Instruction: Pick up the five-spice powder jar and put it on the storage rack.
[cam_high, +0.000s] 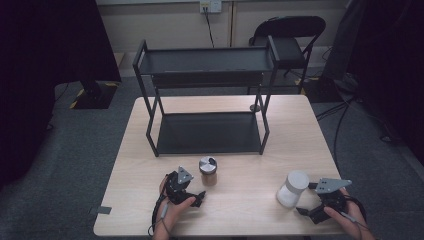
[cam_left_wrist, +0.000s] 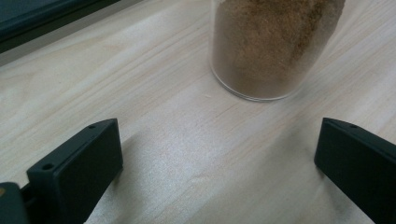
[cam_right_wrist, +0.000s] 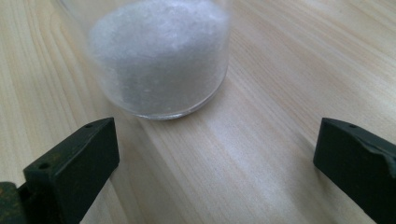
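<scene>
Here we are over the pale wooden tabletop (cam_high: 240, 165), and both hands are low at the near edge. The left tongs (cam_high: 199, 199) sit wide apart, nothing between them, and just ahead of them stands a clear jar of brown powder (cam_high: 208, 172) with a shiny metal lid; in the left gripper view that jar (cam_left_wrist: 271, 46) stands upright on the wood beyond the two black jaws, apart from both, its glass base resting flat. Over on the other side, the right tongs (cam_high: 306, 198) are spread wide too, empty, with a jar of white powder (cam_high: 292, 188) under a white cap just beside them; the right gripper view shows this jar (cam_right_wrist: 159, 60) ahead and a little toward the left jaw, close but not touching. The two jars stand well apart from each other, brown toward the middle of the tabletop, white toward the right. Behind them a black two-tier metal shelf (cam_high: 207, 65) stands on the far half of the tabletop, both tiers bare. No label, brand or writing can be read on either jar or lid. A black folding chair (cam_high: 292, 35) stands behind the tabletop, and a wall socket (cam_high: 210, 6) with a plugged cable shows above.
</scene>
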